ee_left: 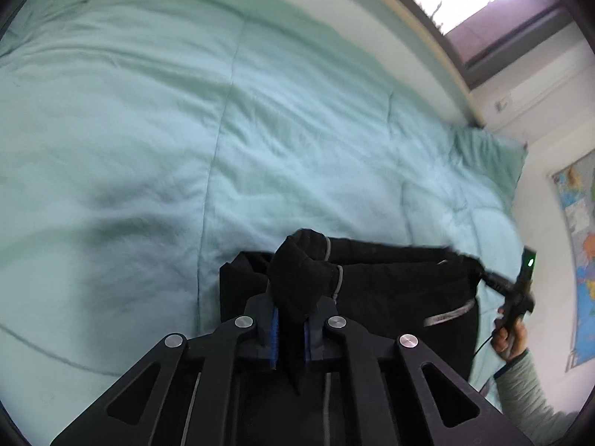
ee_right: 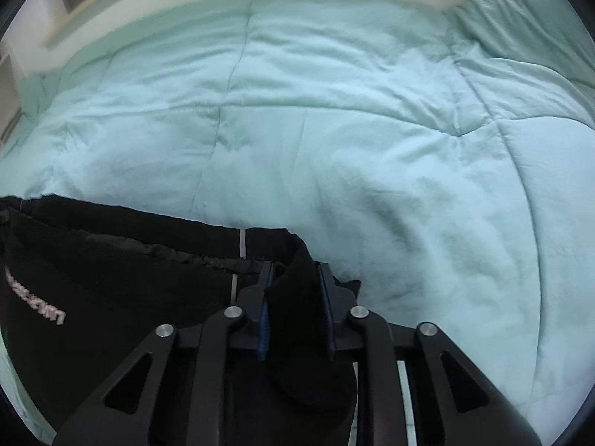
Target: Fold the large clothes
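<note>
On the bed: black garment [ee_left: 390,290] lies on a mint quilt [ee_left: 148,130], at its near edge.
Left gripper [ee_left: 292,329]: fingers pinch a bunched corner of the garment.
Right gripper [ee_right: 295,316]: fingers pinch the other corner.
Garment between the grippers: stretched, white lettering [ee_right: 35,299] visible.

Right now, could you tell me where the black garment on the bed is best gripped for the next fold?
At its two near corners, from above, one gripper each. The black garment lies flat on the quilt, its straight far edge marked by grey seam stripes. The left gripper and right gripper are both pinched on bunched cloth there.
</note>
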